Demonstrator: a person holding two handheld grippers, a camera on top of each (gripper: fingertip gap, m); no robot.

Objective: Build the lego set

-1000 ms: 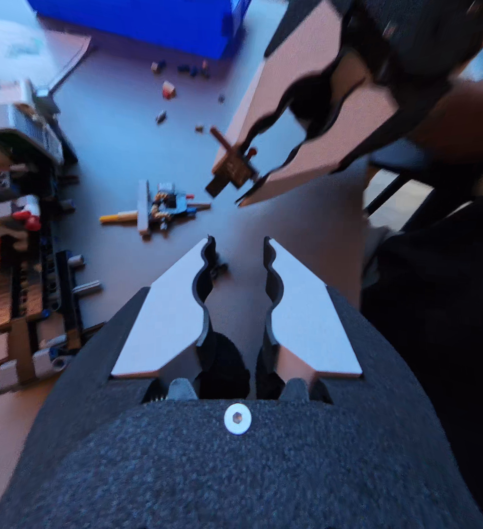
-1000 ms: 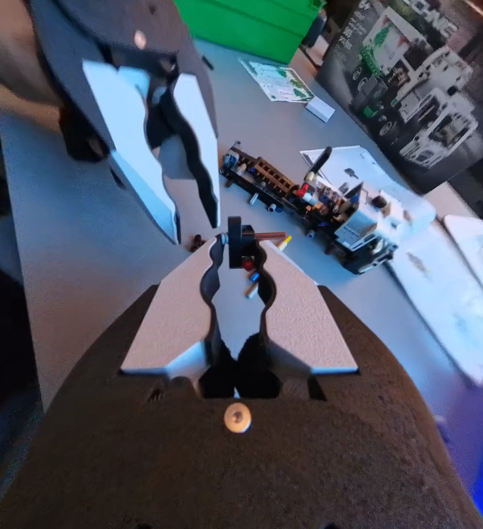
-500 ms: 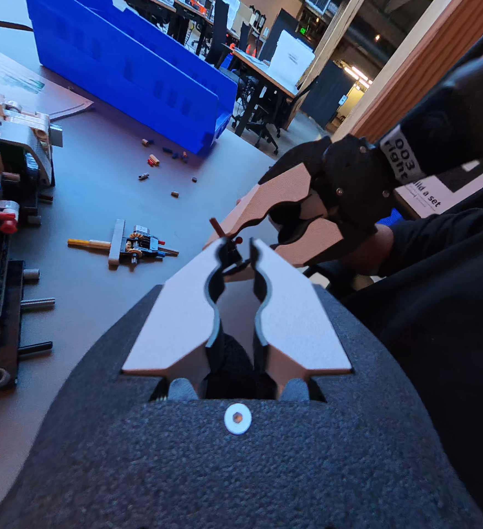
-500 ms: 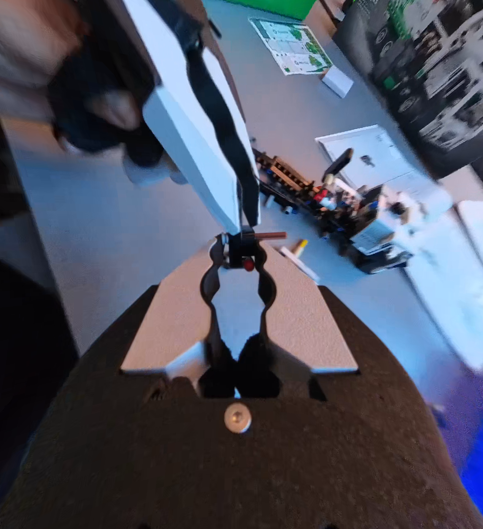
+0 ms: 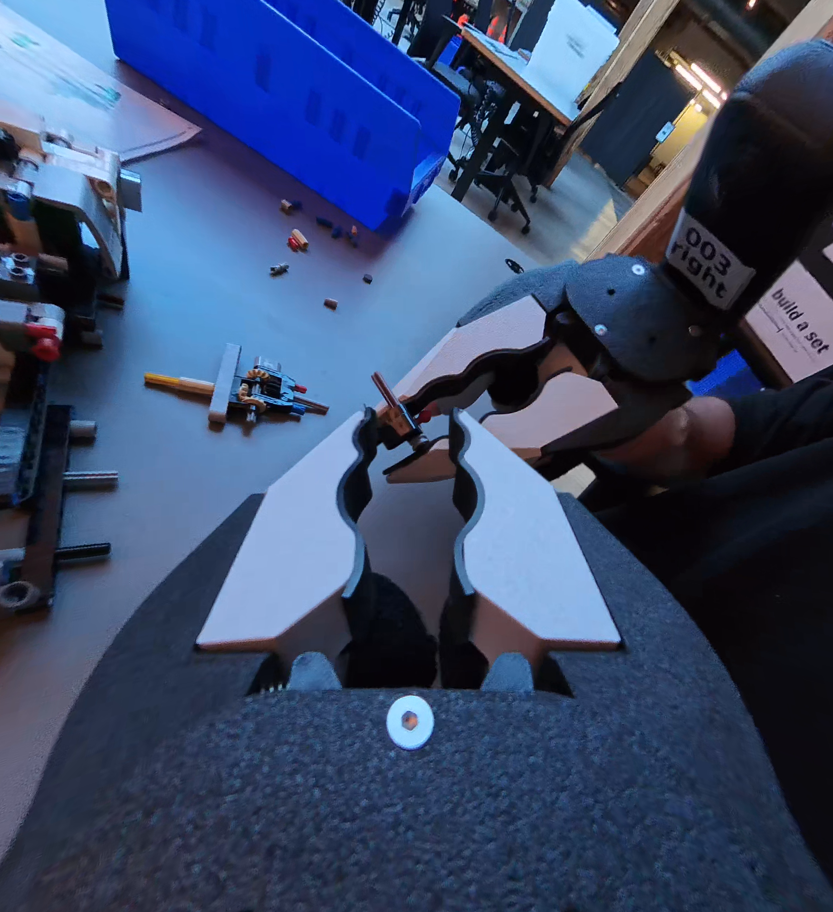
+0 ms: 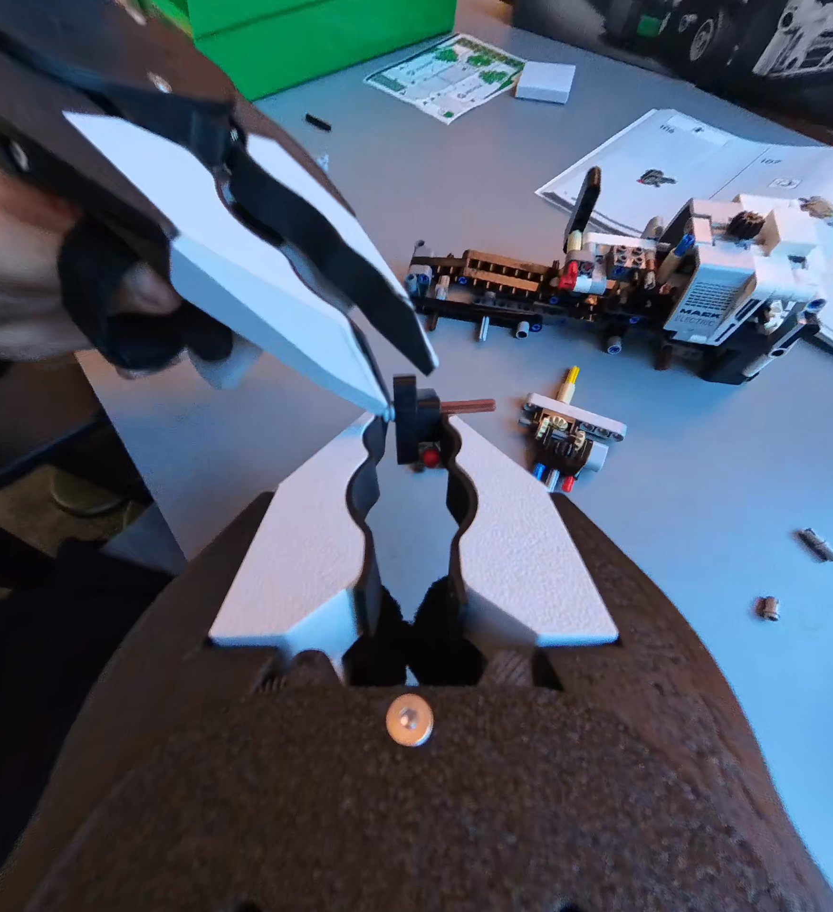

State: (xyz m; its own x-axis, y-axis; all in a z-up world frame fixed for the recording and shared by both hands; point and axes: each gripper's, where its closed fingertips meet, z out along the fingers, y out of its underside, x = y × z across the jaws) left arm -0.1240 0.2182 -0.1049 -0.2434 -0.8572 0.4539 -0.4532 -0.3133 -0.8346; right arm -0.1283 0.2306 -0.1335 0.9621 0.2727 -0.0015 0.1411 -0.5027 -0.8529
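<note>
My right gripper [image 6: 412,424] is shut on a small black piece [image 6: 412,419] that carries a red pin [image 6: 430,454] and a brown axle [image 6: 468,405], and holds it above the table's near edge. My left gripper [image 5: 409,422] is open, with its fingertips on either side of that piece [image 5: 397,424]. In the right wrist view the left gripper [image 6: 409,390] comes in from the upper left, and one fingertip touches the piece's left side. The part-built truck chassis [image 6: 602,286] stands farther back. A small gear sub-assembly [image 6: 567,434] with a yellow axle lies in front of it.
A blue bin [image 5: 281,98] stands at the back, with several loose pins [image 5: 300,242] in front of it. There is also a green bin [image 6: 315,34], a sticker sheet [image 6: 449,74], an open instruction booklet [image 6: 700,148] and stray pins [image 6: 814,543]. The table edge lies under both grippers. My left and right fingertips are right by each other.
My left gripper has risen from the table and come up to the piece in my right gripper. Its jaws narrowed half a second ago and are wider now. My right gripper keeps its hold.
</note>
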